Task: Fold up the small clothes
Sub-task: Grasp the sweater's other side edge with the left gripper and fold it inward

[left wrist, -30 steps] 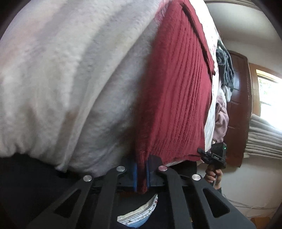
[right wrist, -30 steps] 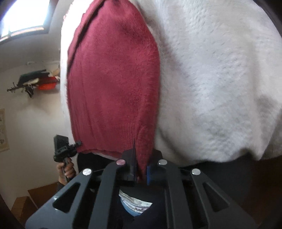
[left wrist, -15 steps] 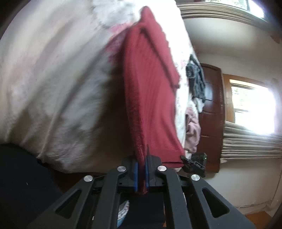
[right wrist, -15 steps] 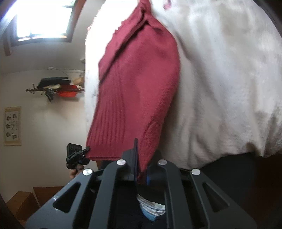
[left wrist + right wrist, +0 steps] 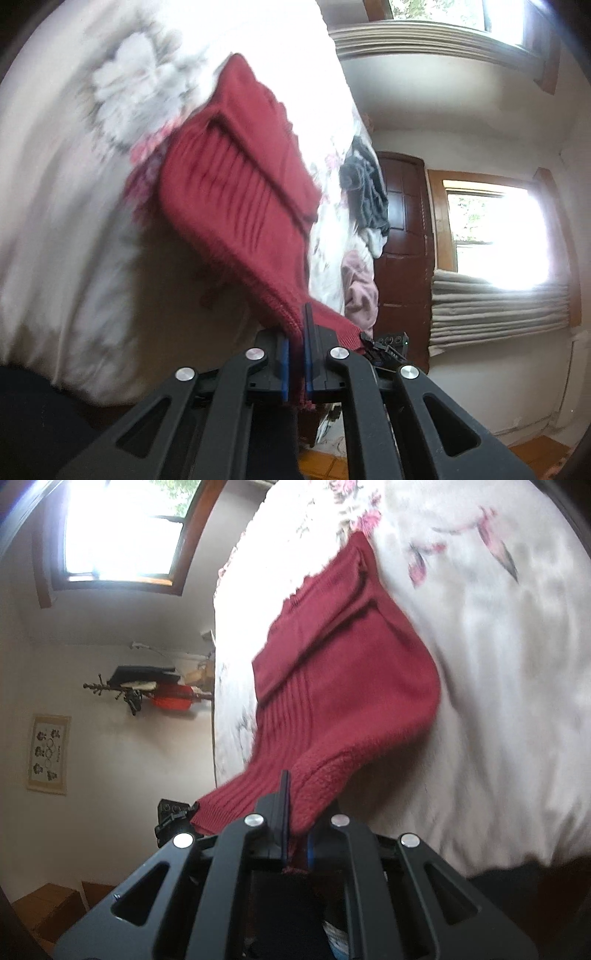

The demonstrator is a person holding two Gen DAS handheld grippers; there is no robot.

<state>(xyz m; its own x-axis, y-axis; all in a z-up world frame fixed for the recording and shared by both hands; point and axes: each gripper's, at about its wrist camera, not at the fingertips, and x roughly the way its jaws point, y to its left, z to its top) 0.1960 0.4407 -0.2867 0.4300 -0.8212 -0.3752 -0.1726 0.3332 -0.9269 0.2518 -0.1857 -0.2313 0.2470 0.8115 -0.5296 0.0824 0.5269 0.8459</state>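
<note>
Two grippers are under our inspection, each clamping the same garment. Nearest the left wrist camera, we find the left gripper with its blue-padded fingers pressed together on the ribbed hem of a red knit sweater. In the right wrist view, the right gripper pinches another part of that hem in like manner. We note the hem raised off the surface between the two grips, while the upper part of the sweater lies on a white floral bedspread. Beyond, we record a dark wooden door, a bright window and a heap of grey clothes.
</note>
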